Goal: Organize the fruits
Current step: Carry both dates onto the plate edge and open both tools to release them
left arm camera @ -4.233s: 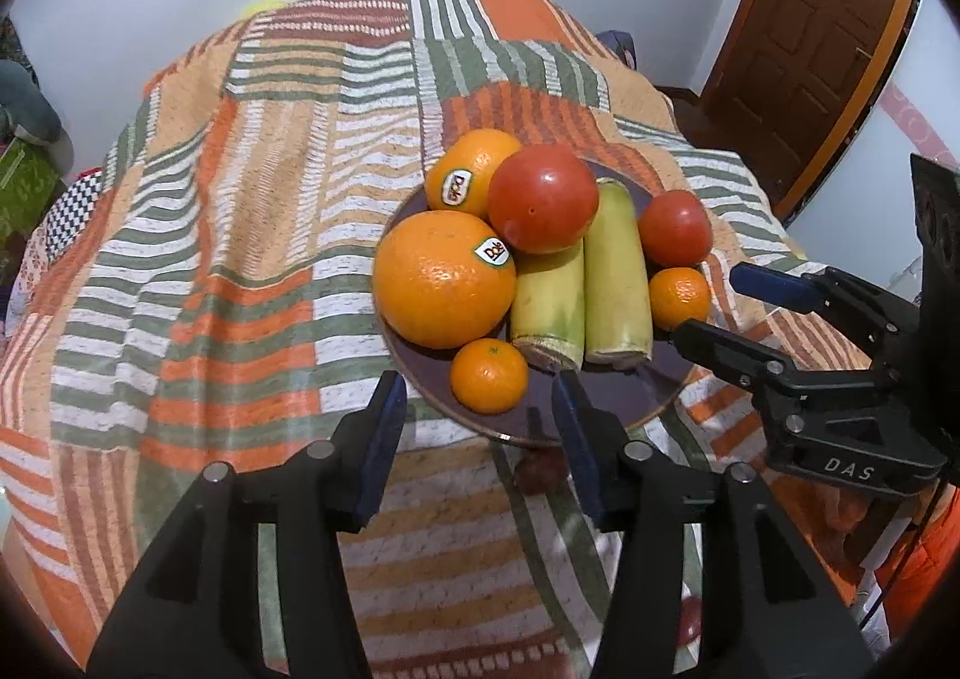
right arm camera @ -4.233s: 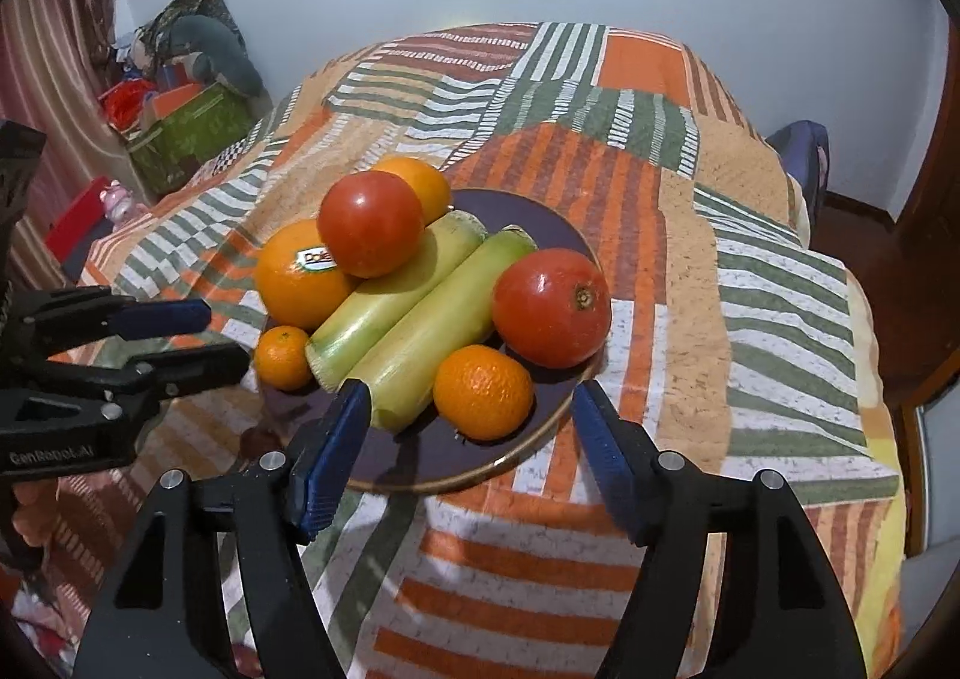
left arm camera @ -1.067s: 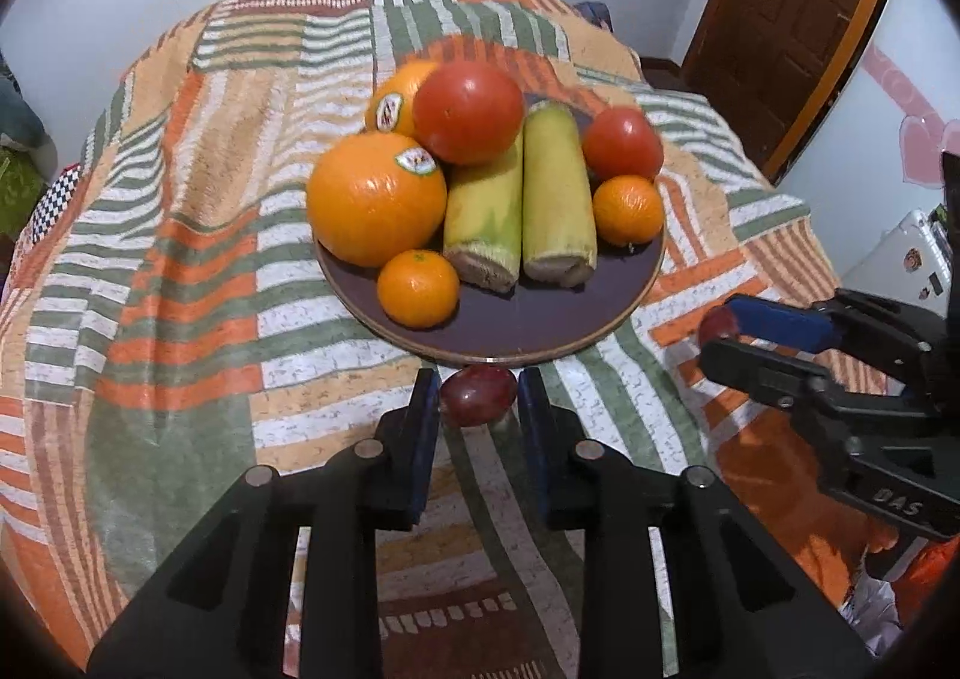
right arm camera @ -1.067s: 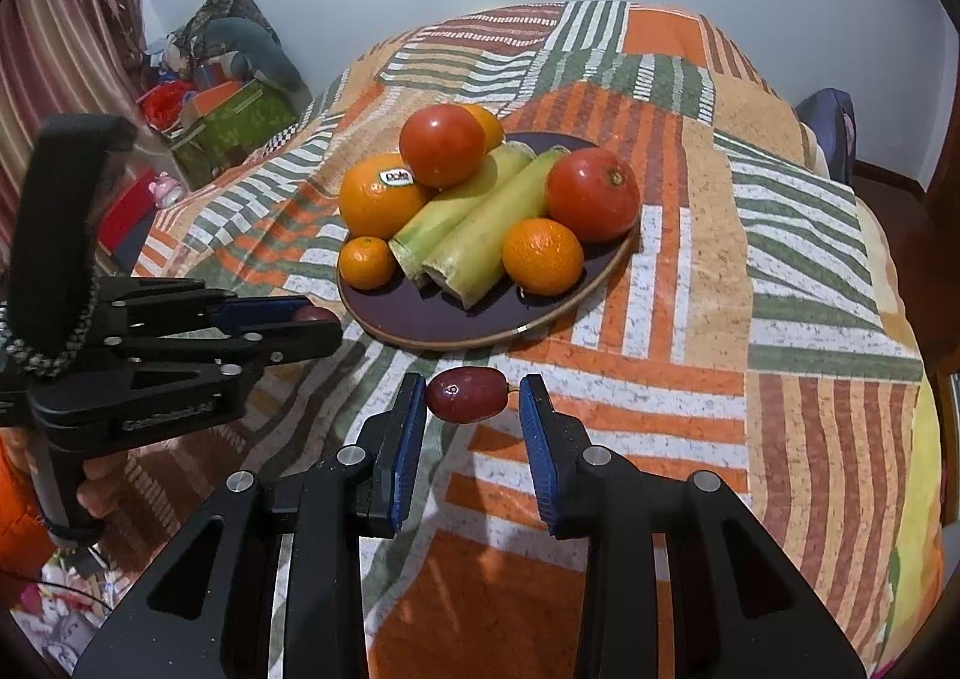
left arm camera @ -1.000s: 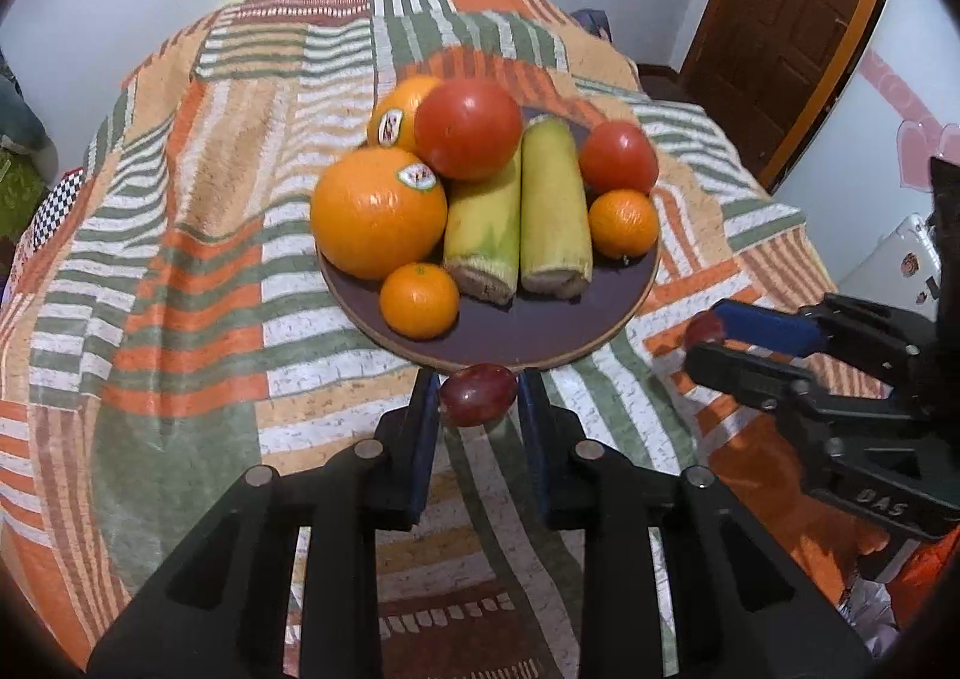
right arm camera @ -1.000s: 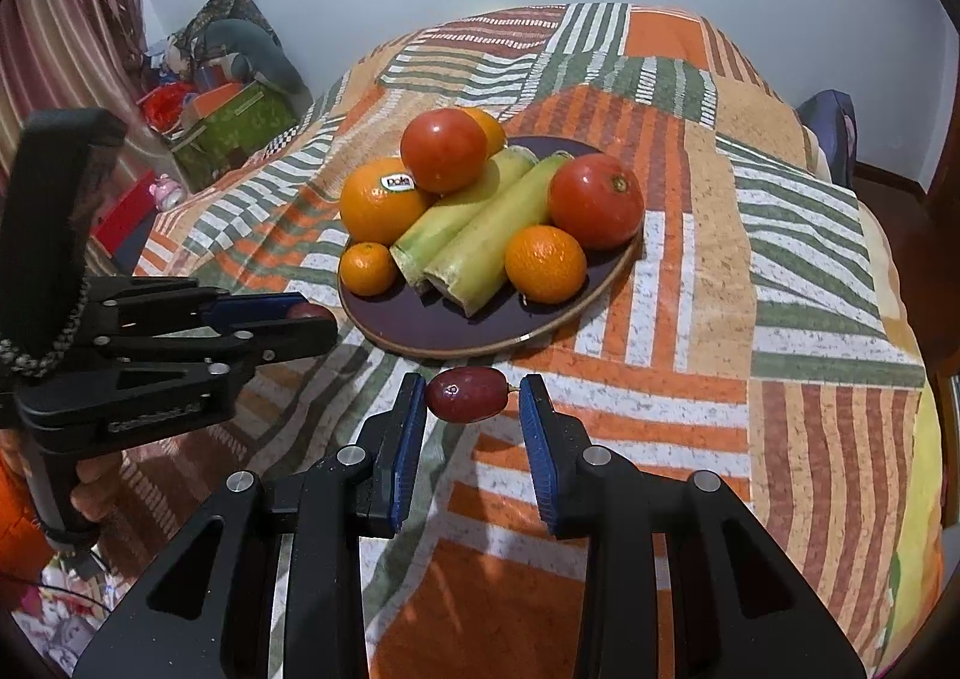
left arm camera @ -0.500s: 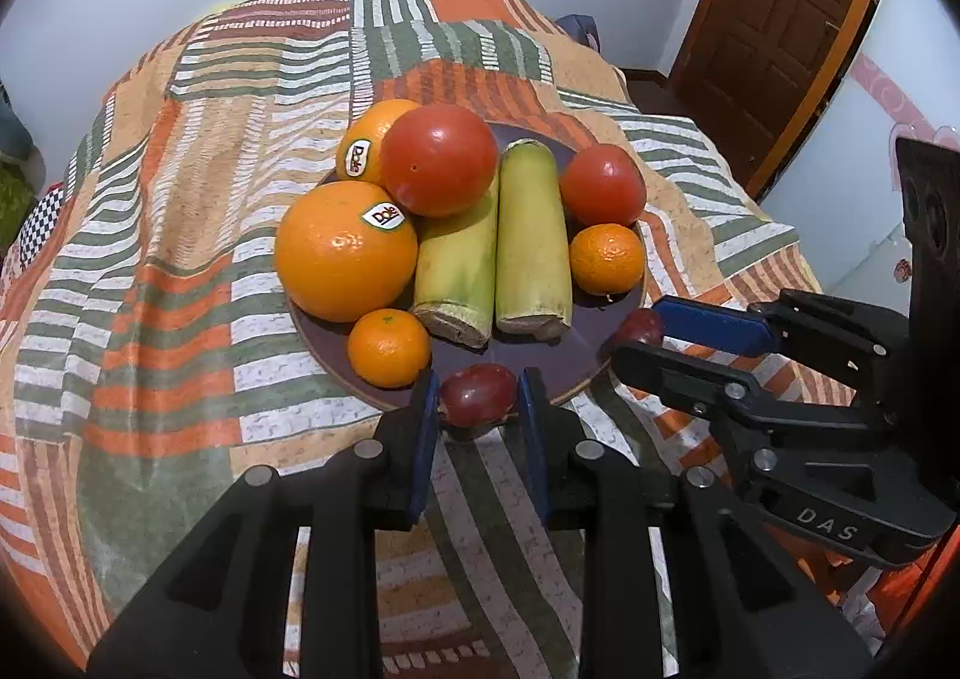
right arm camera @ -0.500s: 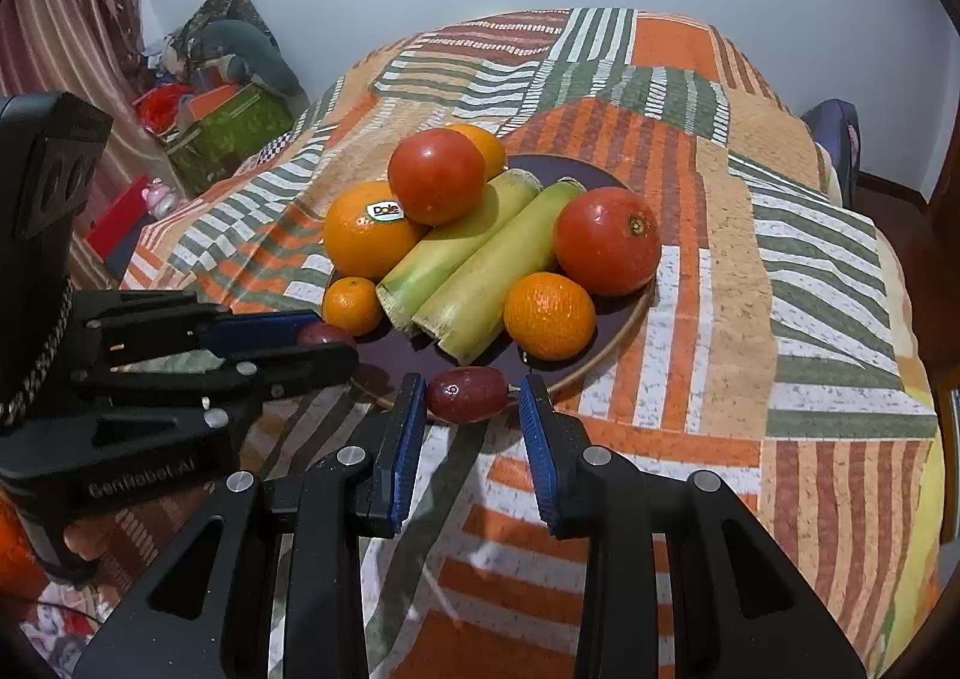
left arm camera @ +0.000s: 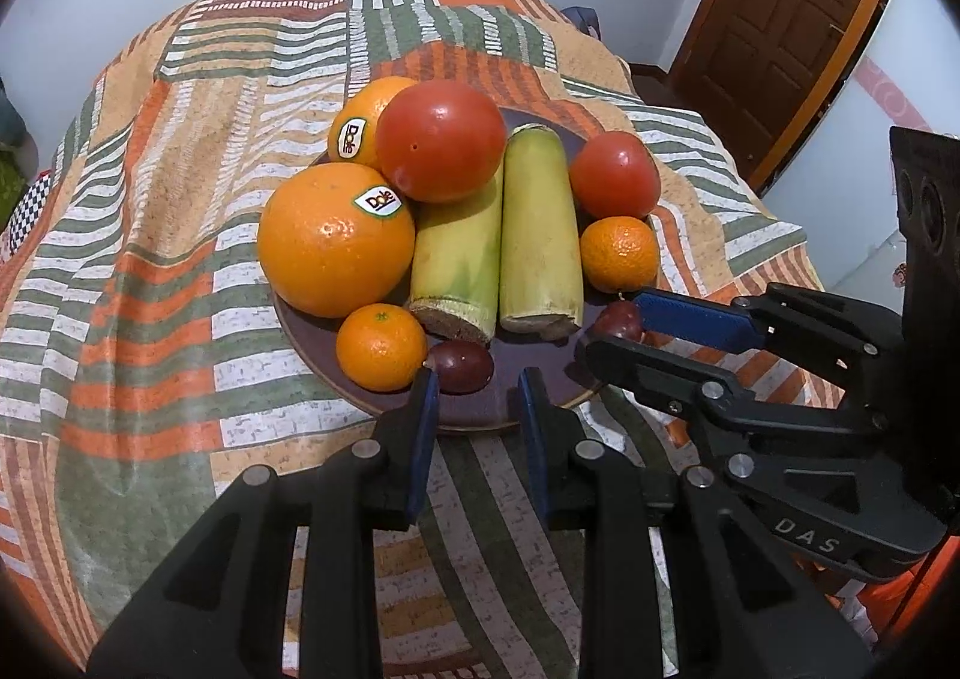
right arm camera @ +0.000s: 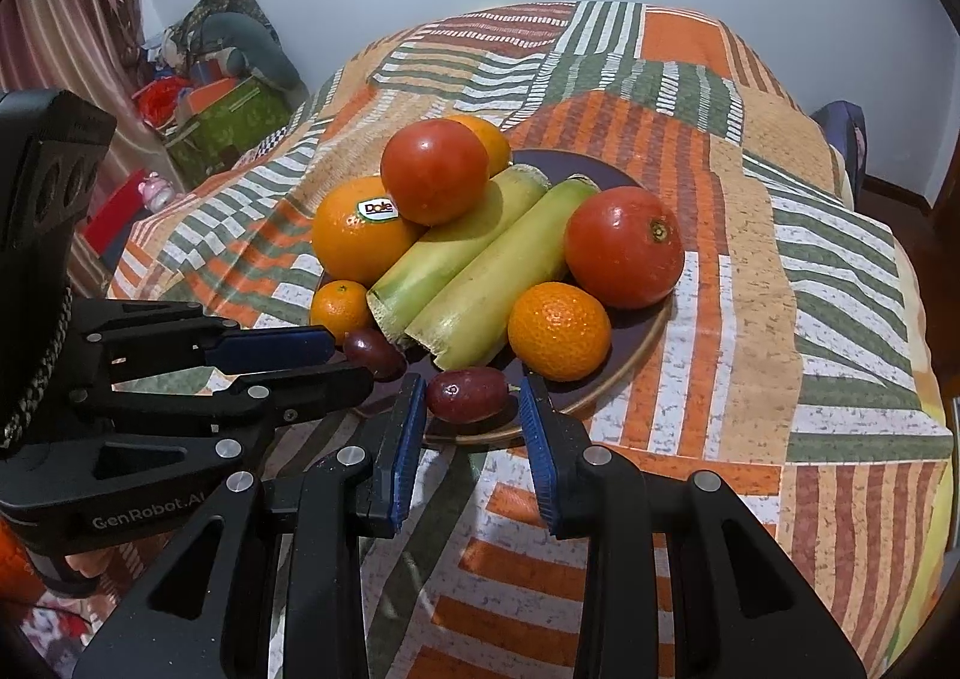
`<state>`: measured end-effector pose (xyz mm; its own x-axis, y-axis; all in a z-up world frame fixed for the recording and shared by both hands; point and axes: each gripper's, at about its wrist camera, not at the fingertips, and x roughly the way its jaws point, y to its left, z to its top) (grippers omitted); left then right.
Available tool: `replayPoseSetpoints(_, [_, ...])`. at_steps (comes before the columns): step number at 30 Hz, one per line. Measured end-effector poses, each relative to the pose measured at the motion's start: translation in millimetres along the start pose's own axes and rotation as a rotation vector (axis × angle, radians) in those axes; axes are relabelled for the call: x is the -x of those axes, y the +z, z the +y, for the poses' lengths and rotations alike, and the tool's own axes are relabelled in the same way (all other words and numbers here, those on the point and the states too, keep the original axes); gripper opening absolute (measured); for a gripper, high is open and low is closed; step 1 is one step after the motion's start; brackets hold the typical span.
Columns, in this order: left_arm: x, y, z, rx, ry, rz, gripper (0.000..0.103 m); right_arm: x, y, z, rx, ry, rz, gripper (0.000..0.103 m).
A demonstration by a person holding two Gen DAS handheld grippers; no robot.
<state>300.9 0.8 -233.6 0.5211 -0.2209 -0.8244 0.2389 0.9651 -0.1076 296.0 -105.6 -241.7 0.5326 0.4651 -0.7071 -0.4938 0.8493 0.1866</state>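
Note:
A dark plate (left arm camera: pixel 540 379) (right arm camera: pixel 636 355) on the patchwork bedspread holds oranges, tomatoes, mandarins and two green corn cobs. My left gripper (left arm camera: pixel 474 385) is open; a dark red grape (left arm camera: pixel 461 365) lies on the plate's front part just ahead of its fingertips. My right gripper (right arm camera: pixel 473 394) is open around a second dark red grape (right arm camera: pixel 468 394) that rests on the plate near the rim. In the left wrist view that second grape (left arm camera: pixel 618 320) sits at the right gripper's tips. In the right wrist view the first grape (right arm camera: pixel 373 352) lies by the left gripper's tips.
The bedspread (left arm camera: pixel 150 289) covers the whole surface under the plate. A large orange (left arm camera: pixel 336 238), a mandarin (left arm camera: pixel 381 346) and the cob ends (left arm camera: pixel 498 313) crowd the plate behind the grapes. A wooden door (left arm camera: pixel 780 18) stands at the right; boxes and clutter (right arm camera: pixel 222 102) lie at the left.
Both grippers moved forward over the plate's front rim and opened. Each grape, held between the pads before, now lies on the plate.

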Motion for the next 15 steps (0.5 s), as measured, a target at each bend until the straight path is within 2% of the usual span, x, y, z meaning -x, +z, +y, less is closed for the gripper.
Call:
replayPoseSetpoints(8, [22, -2, 0, 0.014, 0.013, -0.029, 0.027, 6, 2, 0, -0.004, -0.007, 0.013, 0.035])
replayPoseSetpoints(12, [51, -2, -3, 0.02, 0.032, -0.084, 0.027, 27, 3, 1, -0.015, -0.01, -0.022, 0.035])
replayPoseSetpoints(15, [81, -2, -6, 0.039, 0.019, -0.135, 0.027, 55, 7, 6, -0.005, -0.022, -0.069, 0.035])
